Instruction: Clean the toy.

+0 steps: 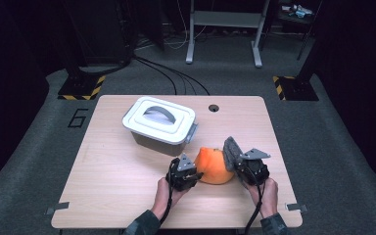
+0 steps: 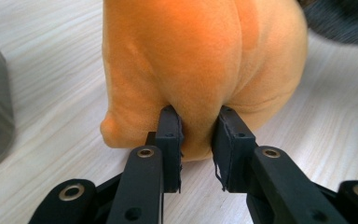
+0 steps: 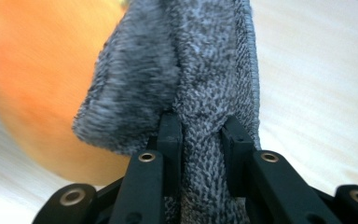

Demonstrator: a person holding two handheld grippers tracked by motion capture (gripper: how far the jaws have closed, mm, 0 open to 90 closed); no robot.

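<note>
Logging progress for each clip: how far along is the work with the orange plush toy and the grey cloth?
Done: both grips are made. The left hand-held gripper pinches the soft orange plush toy; the right hand-held gripper clamps the fuzzy grey cloth. In hand: the cloth is against the toy. Left: the wiping itself probably; the lidded grey plastic box stays closed.

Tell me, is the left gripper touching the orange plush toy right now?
Touching. The left gripper view shows the left gripper pinching a fold of the orange plush toy between its pads, with the fabric bunched there.

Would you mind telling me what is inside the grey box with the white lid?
The grey box has its white lid on with the handle lying flat, so its contents are covered.
</note>
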